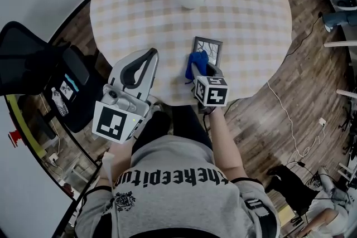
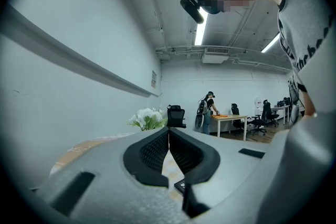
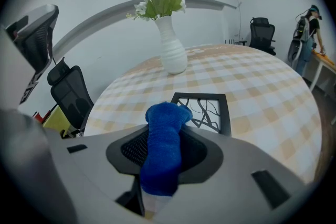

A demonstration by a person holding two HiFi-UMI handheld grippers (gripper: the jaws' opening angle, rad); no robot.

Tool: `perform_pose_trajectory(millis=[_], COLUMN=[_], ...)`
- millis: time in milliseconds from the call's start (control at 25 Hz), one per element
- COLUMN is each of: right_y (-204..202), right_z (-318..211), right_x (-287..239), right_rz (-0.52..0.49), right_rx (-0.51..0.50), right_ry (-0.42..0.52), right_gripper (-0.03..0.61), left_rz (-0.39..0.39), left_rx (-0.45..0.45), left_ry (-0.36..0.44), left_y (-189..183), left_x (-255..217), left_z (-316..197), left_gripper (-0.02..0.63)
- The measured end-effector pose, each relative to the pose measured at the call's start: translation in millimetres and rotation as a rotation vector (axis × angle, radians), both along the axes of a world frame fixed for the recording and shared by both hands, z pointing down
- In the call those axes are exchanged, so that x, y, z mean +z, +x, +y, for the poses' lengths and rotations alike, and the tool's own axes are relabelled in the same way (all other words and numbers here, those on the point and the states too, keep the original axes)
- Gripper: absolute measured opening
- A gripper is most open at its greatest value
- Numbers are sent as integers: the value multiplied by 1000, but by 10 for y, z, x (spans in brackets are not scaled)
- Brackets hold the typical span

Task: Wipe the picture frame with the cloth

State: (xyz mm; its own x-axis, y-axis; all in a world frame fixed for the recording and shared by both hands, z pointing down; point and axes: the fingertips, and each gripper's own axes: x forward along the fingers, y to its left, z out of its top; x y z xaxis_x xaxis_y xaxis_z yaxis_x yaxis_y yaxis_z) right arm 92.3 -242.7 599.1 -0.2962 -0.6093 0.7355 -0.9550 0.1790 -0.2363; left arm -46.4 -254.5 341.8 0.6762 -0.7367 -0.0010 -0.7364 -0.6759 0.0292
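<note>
Left tool (image 1: pixel 150 54) hangs at the near edge of the counter (image 1: pixel 251 14), jaws together on nothing. Right tool (image 3: pixel 167 134) is clamped on the blue cloth (image 3: pixel 164 147), just before the frame (image 3: pixel 212 107) lying flat on the counter

Ceiling tube lights (image 2: pixel 200 33) are glowing at the top centre of the left gripper view, spreading cool, even, rather dim light. Both gripper views are bulging toward black rounded corners. The cloth (image 3: pixel 160 149) is blurring slightly at the right gripper view's bottom centre. The vase (image 3: pixel 172 50) is casting a faint, soft shadow.
</note>
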Motion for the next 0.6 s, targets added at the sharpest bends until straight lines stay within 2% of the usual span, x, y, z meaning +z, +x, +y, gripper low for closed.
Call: perform_pose_trajectory(millis=[240,400,600], right_y=[23,112,294], right_z=[18,15,22], right_x=[30,39,57], right_rz=[14,42,79], right_rx=[-7,-8,4], right_ry=[9,21,26], right_gripper=[141,141,141], left_rz=[3,-5,-2], left_rx=[8,7,11], left_ry=[-27,6,7], left_y=[63,69,129], left_x=[9,-22,-21], left_z=[23,11,-5], left_gripper=[16,15,16])
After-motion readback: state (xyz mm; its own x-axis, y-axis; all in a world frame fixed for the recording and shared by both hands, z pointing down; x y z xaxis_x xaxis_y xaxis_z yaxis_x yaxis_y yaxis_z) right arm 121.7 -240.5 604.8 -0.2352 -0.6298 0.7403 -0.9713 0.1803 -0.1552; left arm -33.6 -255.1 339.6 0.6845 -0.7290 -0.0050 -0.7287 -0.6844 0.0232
